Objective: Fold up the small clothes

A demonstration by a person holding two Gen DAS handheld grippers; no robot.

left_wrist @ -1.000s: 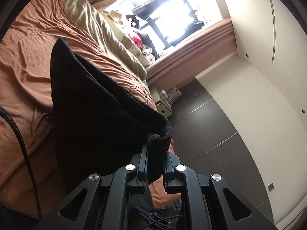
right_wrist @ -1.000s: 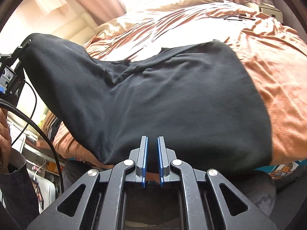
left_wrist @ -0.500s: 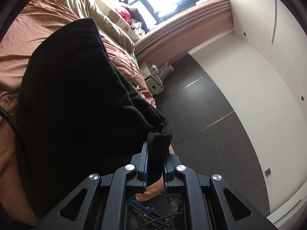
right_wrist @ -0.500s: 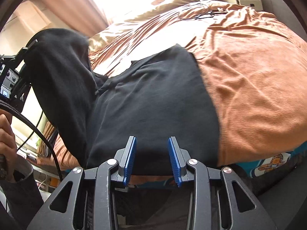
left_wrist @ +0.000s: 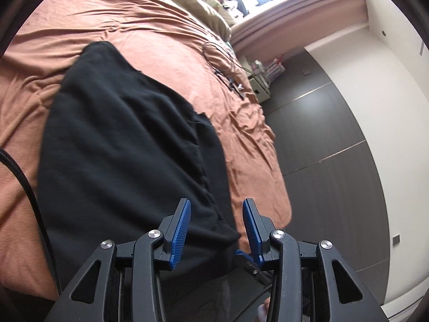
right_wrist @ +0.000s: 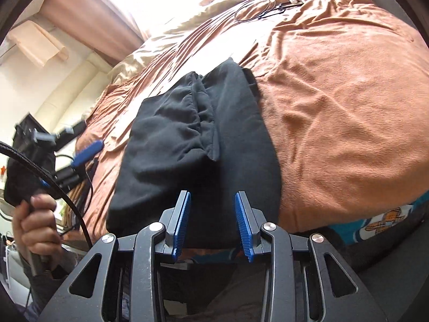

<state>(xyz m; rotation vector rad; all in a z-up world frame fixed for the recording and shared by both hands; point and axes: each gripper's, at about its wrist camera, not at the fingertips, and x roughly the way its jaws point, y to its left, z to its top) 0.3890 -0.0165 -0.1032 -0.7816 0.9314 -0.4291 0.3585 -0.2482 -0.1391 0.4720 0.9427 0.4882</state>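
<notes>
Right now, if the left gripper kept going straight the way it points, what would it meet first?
Most likely the black garment lying folded on the orange bedspread. The left gripper stands open, its jaws just opened, with the cloth's near corner directly ahead between the fingers, though depth is hard to judge.

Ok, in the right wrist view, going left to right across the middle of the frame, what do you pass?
Person's hand holding the left gripper → folded black garment → bare orange bedspread. The right gripper sits open at the bottom, below the garment's near edge.
</notes>
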